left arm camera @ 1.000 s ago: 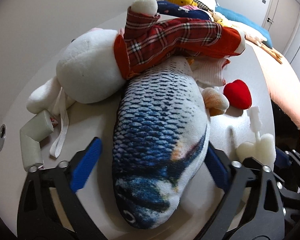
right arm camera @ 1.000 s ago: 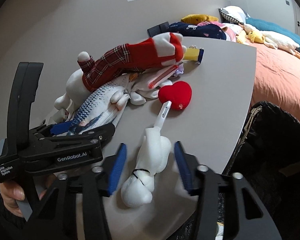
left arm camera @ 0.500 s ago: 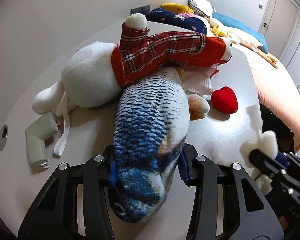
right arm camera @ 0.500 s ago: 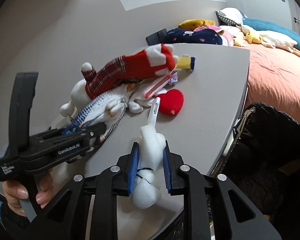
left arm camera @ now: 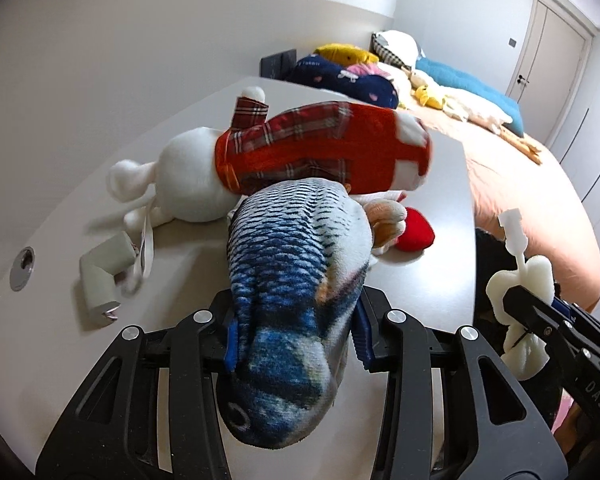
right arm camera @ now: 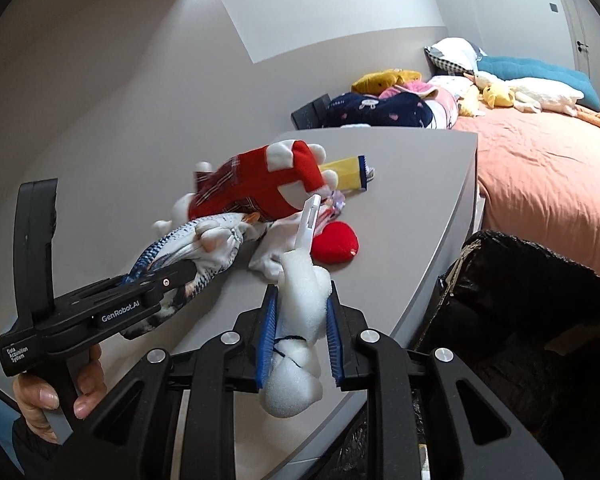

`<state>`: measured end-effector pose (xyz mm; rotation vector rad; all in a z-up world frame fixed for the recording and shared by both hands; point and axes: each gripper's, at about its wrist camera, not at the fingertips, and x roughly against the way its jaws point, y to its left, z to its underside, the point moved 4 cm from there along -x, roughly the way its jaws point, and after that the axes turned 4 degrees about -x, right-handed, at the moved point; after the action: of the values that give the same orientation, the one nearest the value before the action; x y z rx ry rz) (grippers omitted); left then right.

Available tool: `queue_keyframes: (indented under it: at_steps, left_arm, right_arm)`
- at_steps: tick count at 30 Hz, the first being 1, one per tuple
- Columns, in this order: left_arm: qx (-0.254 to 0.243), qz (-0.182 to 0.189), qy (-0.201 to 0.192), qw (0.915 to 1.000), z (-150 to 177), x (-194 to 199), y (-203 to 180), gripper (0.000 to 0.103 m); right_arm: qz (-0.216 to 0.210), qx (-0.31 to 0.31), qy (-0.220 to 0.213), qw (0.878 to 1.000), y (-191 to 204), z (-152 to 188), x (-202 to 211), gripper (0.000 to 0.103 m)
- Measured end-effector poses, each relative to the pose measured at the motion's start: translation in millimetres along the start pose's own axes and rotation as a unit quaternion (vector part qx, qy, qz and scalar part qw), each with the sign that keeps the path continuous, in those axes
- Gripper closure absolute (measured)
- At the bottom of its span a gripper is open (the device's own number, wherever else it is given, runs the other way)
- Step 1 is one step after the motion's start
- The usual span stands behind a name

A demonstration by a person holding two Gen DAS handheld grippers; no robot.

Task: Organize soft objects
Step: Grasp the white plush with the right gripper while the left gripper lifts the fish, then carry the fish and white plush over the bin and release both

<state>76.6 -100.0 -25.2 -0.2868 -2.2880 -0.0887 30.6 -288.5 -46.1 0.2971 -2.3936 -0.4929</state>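
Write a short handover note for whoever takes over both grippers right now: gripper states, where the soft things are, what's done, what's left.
Left gripper: shut on the plush fish, head toward the camera.
Right gripper: shut on the white foam toy, raised off the table.
Still on the table: white plush in red plaid, red heart, yellow item, grey piece.
Black bag sits beside the table edge, maybe the drop spot.
Done: two grasps. Left: placing both, then the remaining pile.

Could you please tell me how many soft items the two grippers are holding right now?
2: the fish plush is clamped in the left gripper, and the white foam piece is clamped in the right gripper.
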Motion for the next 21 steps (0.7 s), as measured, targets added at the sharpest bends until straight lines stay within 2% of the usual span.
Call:
queue_keyframes:
  at_steps: [12,21]
  left_arm:
    - [0.005,0.000,-0.035,0.9994,-2.7,34.8,-8.2,0.062]
    - [0.009,0.008,-0.077,0.9970,-12.9,69.7,-16.6,0.062]
  right_arm:
    - [0.000,-0.002,-0.029,1.000,-4.7,0.3,38.0,0.079]
    - [0.000,-0.006,-0.057,0.998,-9.5,-5.8,67.9,0.078]
